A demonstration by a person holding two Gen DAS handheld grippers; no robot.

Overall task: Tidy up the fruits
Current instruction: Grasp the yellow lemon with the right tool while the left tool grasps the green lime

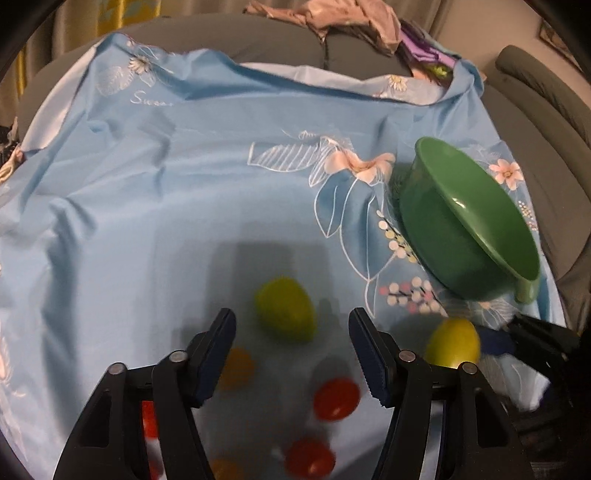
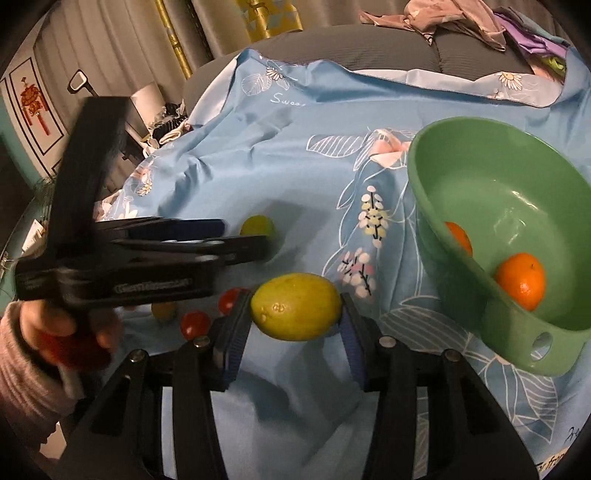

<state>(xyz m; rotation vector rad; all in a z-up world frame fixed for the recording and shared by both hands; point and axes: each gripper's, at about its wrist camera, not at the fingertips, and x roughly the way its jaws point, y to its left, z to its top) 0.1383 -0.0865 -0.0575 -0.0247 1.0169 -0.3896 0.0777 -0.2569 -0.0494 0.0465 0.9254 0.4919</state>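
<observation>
My right gripper (image 2: 295, 314) is shut on a yellow-green lemon (image 2: 295, 311) and holds it above the blue cloth, left of the green bowl (image 2: 461, 155). The bowl holds two oranges (image 2: 521, 280). My left gripper (image 1: 291, 332) is open and empty, above a second lemon (image 1: 286, 308) on the cloth. It also shows in the right wrist view (image 2: 243, 236). Red tomatoes (image 1: 336, 398) and small orange fruits (image 1: 236, 367) lie on the cloth below the left gripper. The held lemon shows in the left wrist view (image 1: 452, 341) at right.
A blue floral cloth (image 1: 184, 184) covers a grey sofa (image 1: 535, 96). Crumpled clothes (image 1: 332, 18) lie on the sofa back. The bowl (image 1: 443, 206) stands at the right side of the cloth.
</observation>
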